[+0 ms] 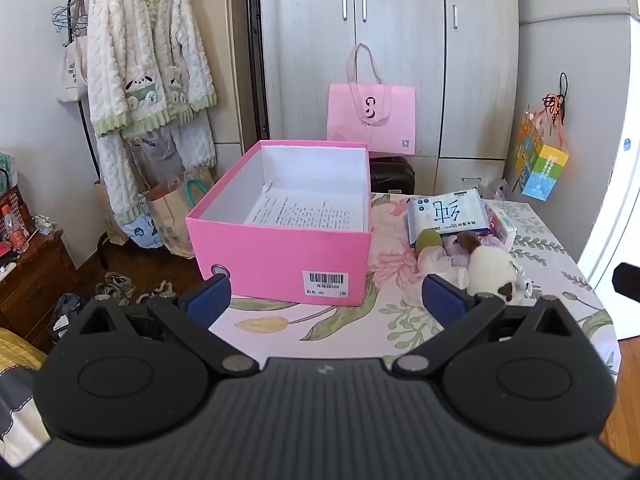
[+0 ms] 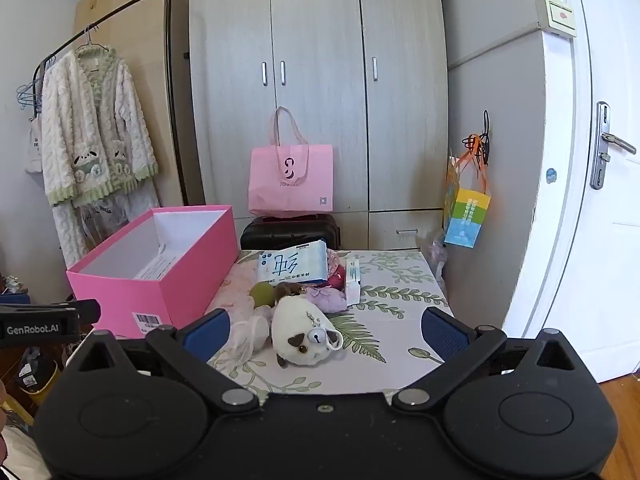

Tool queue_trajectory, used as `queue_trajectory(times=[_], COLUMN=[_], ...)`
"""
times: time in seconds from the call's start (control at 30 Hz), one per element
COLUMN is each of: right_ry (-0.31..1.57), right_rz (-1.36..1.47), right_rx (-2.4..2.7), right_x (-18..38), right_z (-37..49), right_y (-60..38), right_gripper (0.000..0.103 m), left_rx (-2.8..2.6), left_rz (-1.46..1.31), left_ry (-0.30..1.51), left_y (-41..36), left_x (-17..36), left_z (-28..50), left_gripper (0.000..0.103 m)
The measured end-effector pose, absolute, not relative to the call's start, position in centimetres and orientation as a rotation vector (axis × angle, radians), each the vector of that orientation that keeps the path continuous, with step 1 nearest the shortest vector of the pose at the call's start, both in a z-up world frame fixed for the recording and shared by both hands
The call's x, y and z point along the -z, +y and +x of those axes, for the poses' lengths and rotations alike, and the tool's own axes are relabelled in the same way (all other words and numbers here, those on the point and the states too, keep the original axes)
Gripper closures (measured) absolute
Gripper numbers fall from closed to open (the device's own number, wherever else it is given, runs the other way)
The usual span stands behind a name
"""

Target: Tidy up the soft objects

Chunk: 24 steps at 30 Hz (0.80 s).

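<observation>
1. Soft objects lie in a loose pile on the floral-covered counter point(image 2: 400, 312), to the right of an open pink box point(image 1: 280, 256).
2. Nearest the cameras is a white plush toy point(image 2: 304, 332) with brown patches and a small bell charm; in the left wrist view the same toy point(image 1: 490, 268) sits at the right of the box.
3. Behind it are a green ball point(image 2: 262, 294), a purple fabric piece point(image 2: 330, 300) and a pale pink sheer bundle point(image 2: 248, 332), all touching or overlapping one another.
4. A blue-and-white tissue pack point(image 2: 294, 266) lies at the back of the pile, with a small white carton point(image 2: 353, 282) just beside it on the right.
5. The pink box stands on the counter's left part, lid off, holding only a printed sheet point(image 1: 312, 212) on its floor; a barcode label point(image 1: 325, 282) faces the camera.
6. The left gripper point(image 1: 326, 294) is spread wide and holds nothing, hovering in front of the box's near wall.
7. The right gripper point(image 2: 326, 330) is likewise wide and holding nothing, with the plush toy between its blue pads but not touched by them.
8. Behind the counter stand a pink tote bag point(image 2: 291, 178) on a black suitcase point(image 2: 290, 232), and a wardrobe point(image 2: 320, 80).
</observation>
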State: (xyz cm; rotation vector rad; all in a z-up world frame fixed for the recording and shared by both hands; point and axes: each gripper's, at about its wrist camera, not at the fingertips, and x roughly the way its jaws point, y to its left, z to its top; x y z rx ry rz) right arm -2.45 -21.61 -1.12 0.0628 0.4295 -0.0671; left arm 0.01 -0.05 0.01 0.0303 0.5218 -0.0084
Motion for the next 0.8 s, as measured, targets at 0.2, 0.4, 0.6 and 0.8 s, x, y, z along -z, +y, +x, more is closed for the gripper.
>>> queue_trajectory(times=[0.2, 0.4, 0.6, 0.8], right_ry=[0.427, 0.426, 0.429, 0.436], right_rz=[0.068, 0.054, 0.056, 0.056], right_rx=[0.065, 0.077, 0.086, 0.084], right_x=[1.32, 1.04, 1.40, 1.75], right_z=[-2.60, -3.03, -2.75, -2.48], right_y=[-21.73, -21.54, -21.62, -21.49], right_gripper=[0.000, 0.000, 0.000, 0.000], left_rx=[0.023, 0.037, 0.046, 0.058], left_rz=[0.037, 0.058, 0.061, 0.054], left_ry=[0.522, 0.531, 0.535, 0.530], left_y=[0.03, -0.41, -0.51, -0.40], left_x=[0.76, 0.23, 0.26, 0.25], left_z=[0.09, -0.31, -0.39, -0.58], left_gripper=[0.000, 0.000, 0.000, 0.000])
